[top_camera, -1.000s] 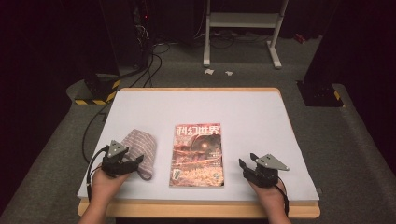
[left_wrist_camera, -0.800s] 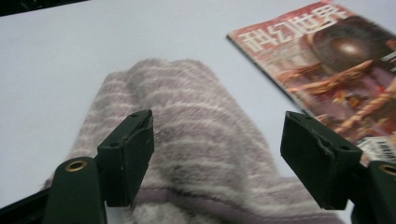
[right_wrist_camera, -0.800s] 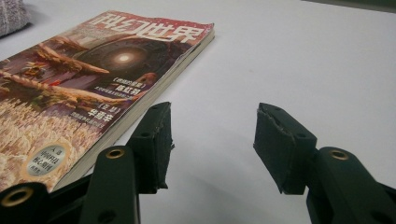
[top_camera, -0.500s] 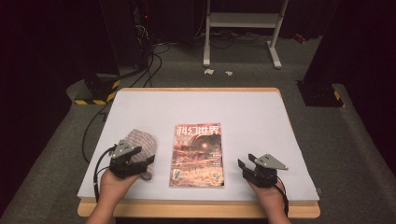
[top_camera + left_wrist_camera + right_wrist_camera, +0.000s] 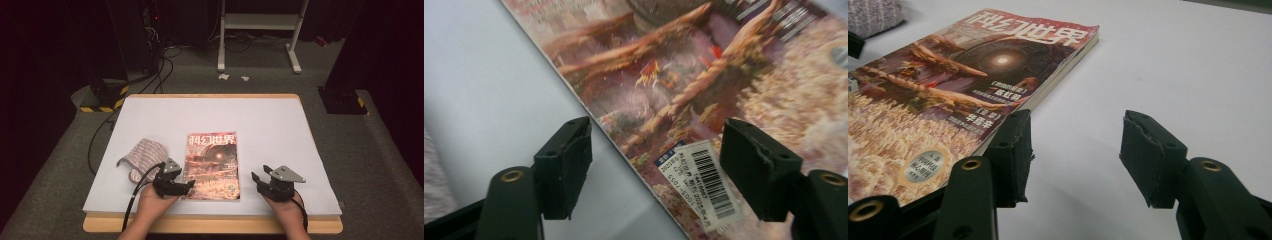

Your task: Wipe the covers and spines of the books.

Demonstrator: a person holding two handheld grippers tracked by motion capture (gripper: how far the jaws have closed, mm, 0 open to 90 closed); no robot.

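Both tongs sit at the near edge of the white table [image 5: 280, 115], each held in one of the person's hands. At near left, the left gripper [image 5: 187, 185] points rightward at the near left corner of the magazine [image 5: 212, 165]; in the left gripper view its jaws stand wide apart, one over the bare table just beside the magazine's edge and the other over the cover, with the white barcode label [image 5: 704, 180] between them. Whether the jaws touch the cover cannot be told. The left hand [image 5: 152, 197] grips it from behind, and a black cable [image 5: 132, 197] loops off toward the near edge.

At near right, the right gripper [image 5: 259, 180] rests a short way to the right of the magazine, apart from it, with a grey three-cornered plate [image 5: 286, 174] on top. In the right gripper view its jaws are spread, holding nothing, with bare table between them and the magazine's edge just past the left jaw.

The magazine lies flat and closed near the table's middle, its title at the far end. Left of it, slightly farther than the left gripper, lies a striped cloth [image 5: 142, 156], crumpled.

Beyond the table, on the grey floor, stands a white metal frame [image 5: 260, 22], with cables [image 5: 160, 60] at far left.
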